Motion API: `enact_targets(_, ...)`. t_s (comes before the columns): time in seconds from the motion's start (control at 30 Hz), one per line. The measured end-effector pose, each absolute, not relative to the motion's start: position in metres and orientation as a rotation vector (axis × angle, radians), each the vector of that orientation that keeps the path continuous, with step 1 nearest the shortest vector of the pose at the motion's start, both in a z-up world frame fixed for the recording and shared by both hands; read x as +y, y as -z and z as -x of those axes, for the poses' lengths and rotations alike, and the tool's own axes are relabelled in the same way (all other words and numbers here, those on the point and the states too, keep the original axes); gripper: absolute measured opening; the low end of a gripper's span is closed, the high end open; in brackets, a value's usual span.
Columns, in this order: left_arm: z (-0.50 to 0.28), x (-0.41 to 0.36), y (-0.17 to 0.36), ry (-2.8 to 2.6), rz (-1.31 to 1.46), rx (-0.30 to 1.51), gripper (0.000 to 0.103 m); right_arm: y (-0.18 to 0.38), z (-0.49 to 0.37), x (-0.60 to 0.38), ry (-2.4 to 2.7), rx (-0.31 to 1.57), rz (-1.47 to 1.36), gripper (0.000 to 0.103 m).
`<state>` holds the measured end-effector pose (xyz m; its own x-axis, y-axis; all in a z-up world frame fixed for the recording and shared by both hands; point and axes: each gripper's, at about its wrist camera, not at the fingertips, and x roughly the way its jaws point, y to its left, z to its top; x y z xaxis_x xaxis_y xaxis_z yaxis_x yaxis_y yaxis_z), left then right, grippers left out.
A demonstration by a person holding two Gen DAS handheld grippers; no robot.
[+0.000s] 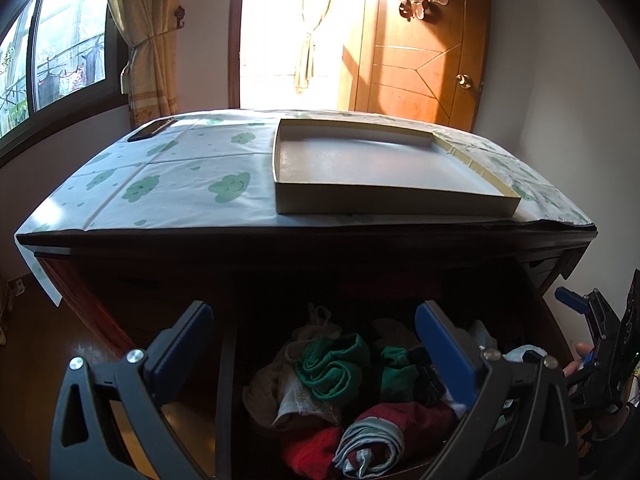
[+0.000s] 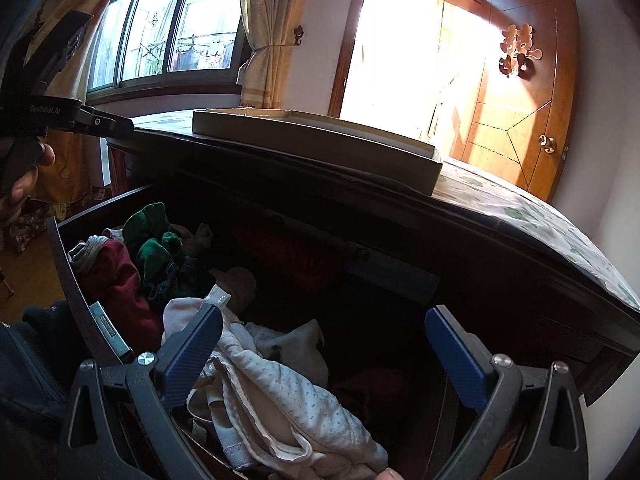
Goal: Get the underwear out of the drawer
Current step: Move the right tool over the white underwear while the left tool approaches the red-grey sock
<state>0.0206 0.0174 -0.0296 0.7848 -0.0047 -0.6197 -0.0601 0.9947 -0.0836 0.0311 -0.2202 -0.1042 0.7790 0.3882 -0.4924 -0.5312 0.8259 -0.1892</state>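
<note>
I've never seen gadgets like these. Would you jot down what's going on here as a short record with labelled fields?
Place: dark wooden dresser covered by a white cloth with green cloud prints
On top: shallow beige cardboard tray
Drawer: open dark wooden drawer, full of crumpled clothes
Left tongs: open, above a rolled green garment
Right tongs: open, above a white dotted garment
Held: nothing yet
</note>
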Motion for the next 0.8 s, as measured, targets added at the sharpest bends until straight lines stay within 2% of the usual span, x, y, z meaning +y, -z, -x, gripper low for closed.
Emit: enact_targets(0.8, -0.023, -0.004, 0.059, 0.129, 0.049, 0.831, 0.103, 0.111, -0.035, -0.211, -0.517, 0.603, 0.420, 0.103)
